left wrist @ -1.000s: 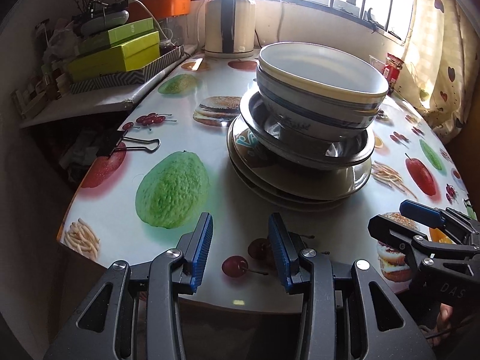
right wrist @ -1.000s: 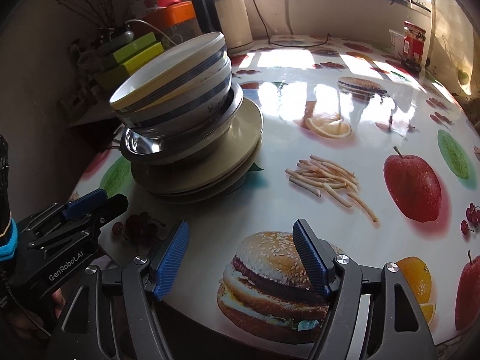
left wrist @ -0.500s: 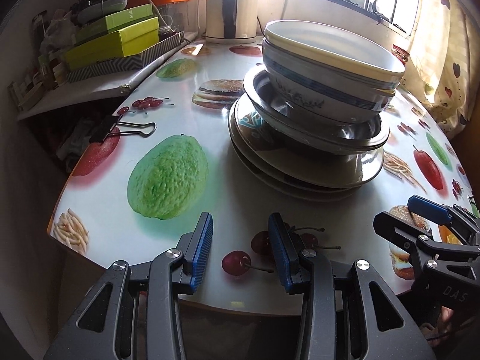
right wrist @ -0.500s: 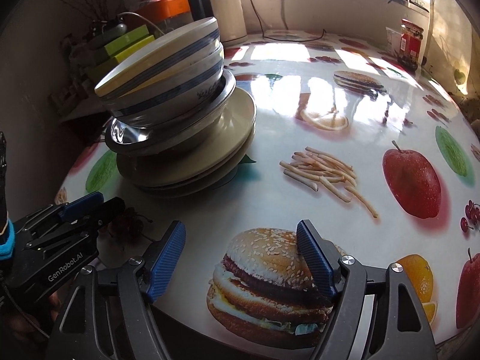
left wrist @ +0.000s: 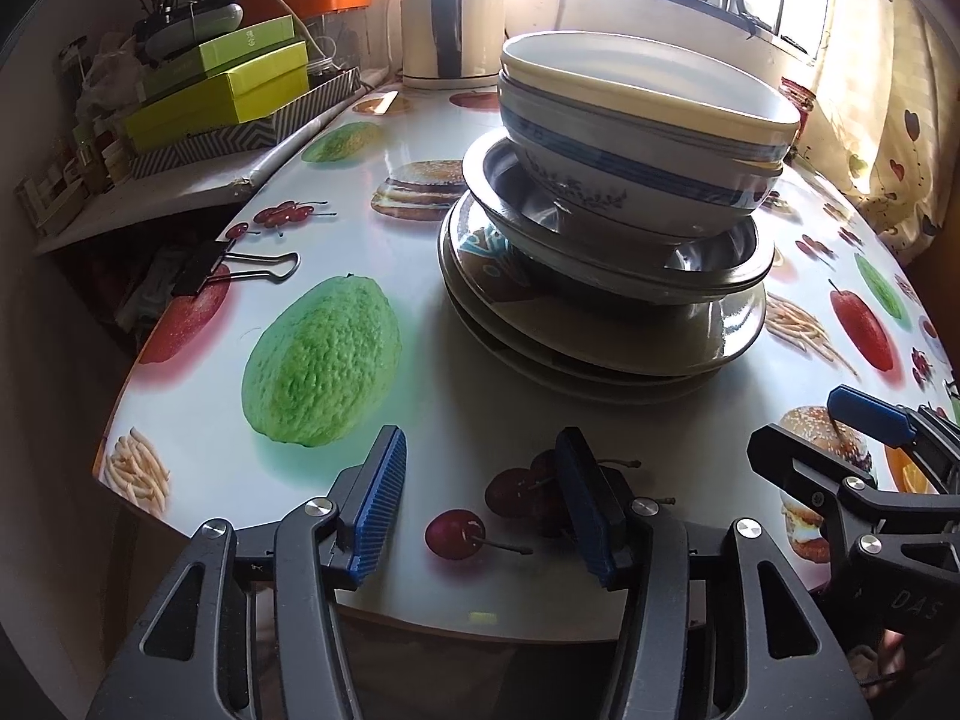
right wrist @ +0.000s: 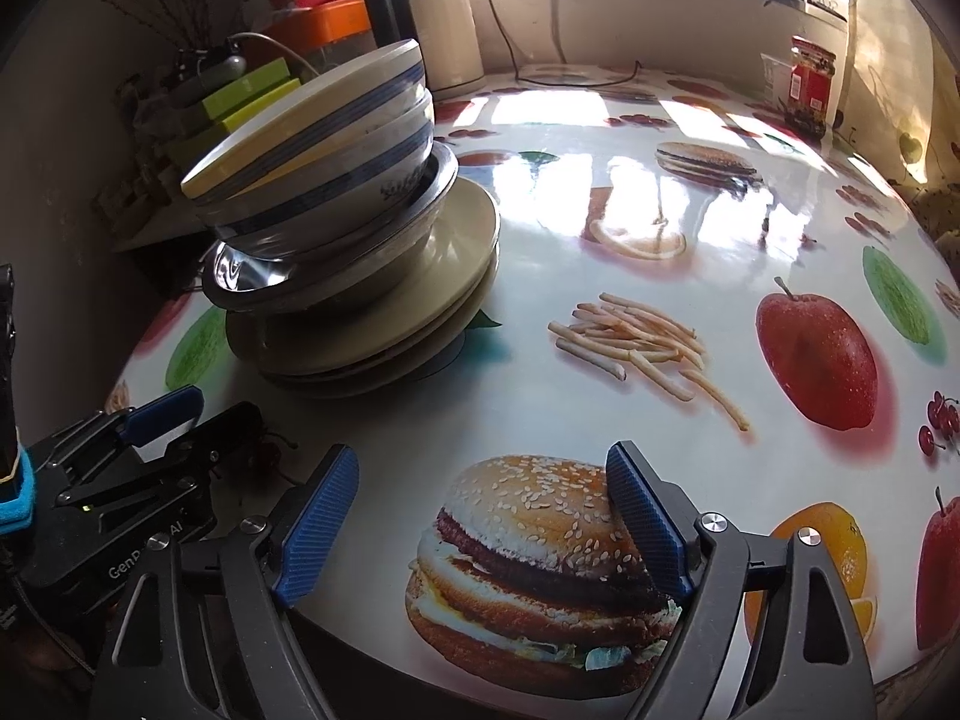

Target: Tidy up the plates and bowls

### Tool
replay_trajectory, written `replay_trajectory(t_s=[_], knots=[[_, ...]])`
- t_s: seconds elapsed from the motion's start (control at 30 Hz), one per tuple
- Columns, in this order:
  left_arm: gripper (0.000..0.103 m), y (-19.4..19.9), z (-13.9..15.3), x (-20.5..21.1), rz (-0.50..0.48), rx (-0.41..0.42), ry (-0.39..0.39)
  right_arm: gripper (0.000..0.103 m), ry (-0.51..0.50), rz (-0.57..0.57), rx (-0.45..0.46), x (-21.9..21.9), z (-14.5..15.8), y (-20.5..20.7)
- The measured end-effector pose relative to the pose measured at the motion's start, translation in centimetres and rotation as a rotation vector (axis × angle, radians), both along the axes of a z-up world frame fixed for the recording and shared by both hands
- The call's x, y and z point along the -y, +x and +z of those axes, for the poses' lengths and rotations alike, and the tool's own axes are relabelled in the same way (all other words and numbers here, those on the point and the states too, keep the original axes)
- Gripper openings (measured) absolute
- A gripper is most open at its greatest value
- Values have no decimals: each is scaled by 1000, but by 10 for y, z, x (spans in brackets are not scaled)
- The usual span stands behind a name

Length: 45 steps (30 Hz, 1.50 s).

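Left wrist view: the left gripper [left wrist: 480,501] hung over the near edge of the glossy fruit-and-burger-print tabletop [left wrist: 420,372], its jaws opening with nothing between them. The stack of beige plates [left wrist: 606,336] stood toward the tabletop's left edge, carrying a steel basin [left wrist: 612,252] and two nested blue-banded white bowls [left wrist: 636,138]. A black binder clip [left wrist: 234,270] lay at the left edge.

Right wrist view: the right gripper [right wrist: 483,516] was over the near edge above a printed burger, jaws opening, empty. The stack [right wrist: 372,324] leaned, top bowls tilted.
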<state>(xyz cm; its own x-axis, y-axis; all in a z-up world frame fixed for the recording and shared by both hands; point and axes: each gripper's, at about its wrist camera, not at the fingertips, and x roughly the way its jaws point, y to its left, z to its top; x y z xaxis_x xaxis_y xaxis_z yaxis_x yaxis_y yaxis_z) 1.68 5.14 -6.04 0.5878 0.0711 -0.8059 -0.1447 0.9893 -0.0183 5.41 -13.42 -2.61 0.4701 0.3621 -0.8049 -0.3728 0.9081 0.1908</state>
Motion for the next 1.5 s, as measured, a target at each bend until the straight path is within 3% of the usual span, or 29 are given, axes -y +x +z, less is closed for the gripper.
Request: replay_trajectory(t_s=[0.23,1.5], knots=[[60,0,0,0,10,-3,0,90,-27,-25,7,0,-1,0],[66,0,-1,0,16,-4,3,91,-34,-36,11,0,-1,-2]])
